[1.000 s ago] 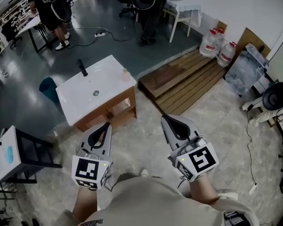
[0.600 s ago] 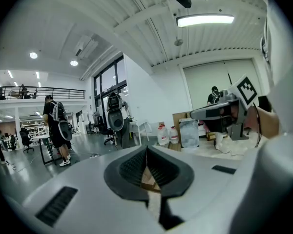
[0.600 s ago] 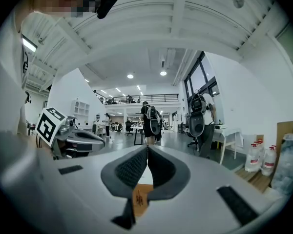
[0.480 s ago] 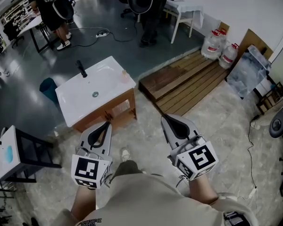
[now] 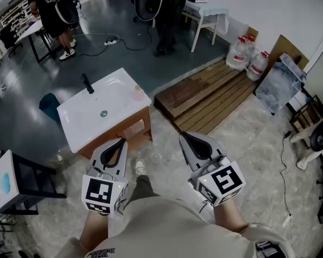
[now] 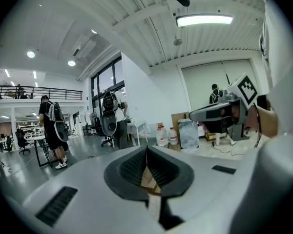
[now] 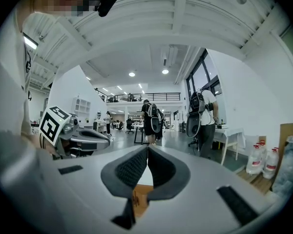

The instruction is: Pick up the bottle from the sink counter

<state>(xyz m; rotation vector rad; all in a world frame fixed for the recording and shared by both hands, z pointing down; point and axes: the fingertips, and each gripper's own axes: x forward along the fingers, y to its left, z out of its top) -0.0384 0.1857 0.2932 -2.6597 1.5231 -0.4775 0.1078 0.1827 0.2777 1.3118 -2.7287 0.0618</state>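
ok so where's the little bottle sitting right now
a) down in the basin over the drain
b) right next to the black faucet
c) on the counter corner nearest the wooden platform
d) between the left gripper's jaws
c: in the head view the bottle stands at the corner of the sink counter that faces the wooden platform, well apart from the faucet and the drain.

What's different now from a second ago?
The person has stepped toward the sink counter, so it sits slightly nearer in the head view. Nothing was grasped: the left gripper and right gripper stay shut and empty, and the bottle still stands there.
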